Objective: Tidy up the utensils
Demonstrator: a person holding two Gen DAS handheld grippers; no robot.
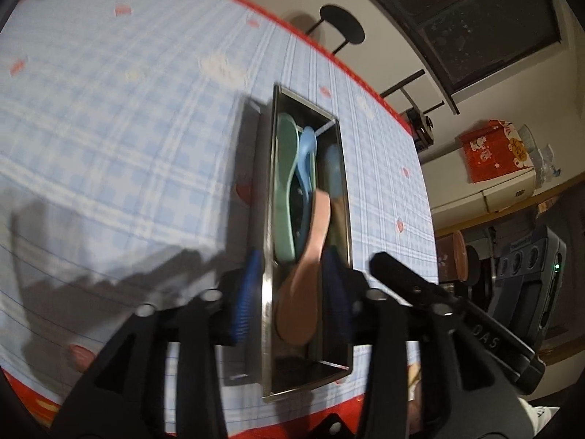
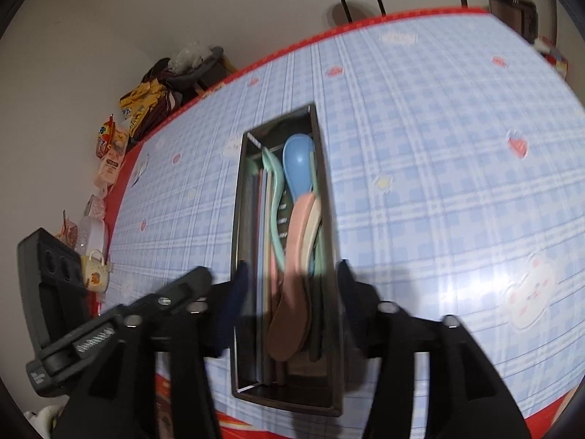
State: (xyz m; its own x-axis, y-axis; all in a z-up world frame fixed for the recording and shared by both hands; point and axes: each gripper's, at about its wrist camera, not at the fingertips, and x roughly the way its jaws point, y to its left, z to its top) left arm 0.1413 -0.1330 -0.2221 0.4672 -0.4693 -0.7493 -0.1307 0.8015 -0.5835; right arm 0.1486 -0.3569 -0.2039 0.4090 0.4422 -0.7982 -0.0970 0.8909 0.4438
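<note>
Only legible writing: "DAS" on left tool [image 1: 292, 303] body.

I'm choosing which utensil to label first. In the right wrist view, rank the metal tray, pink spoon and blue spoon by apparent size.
1. Metal tray, clearly largest; it holds the others.
2. Pink spoon.
3. Blue spoon.
The pink spoon lies nearer the camera and covers the blue spoon's handle, so their order is unsure.

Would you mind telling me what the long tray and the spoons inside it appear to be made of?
The tray looks like polished steel: its walls are shiny and mirror the table. The pink spoon, green spoon and blue spoon look like matte plastic or silicone: flat pastel colour, no glint. Blur leaves that open.
</note>
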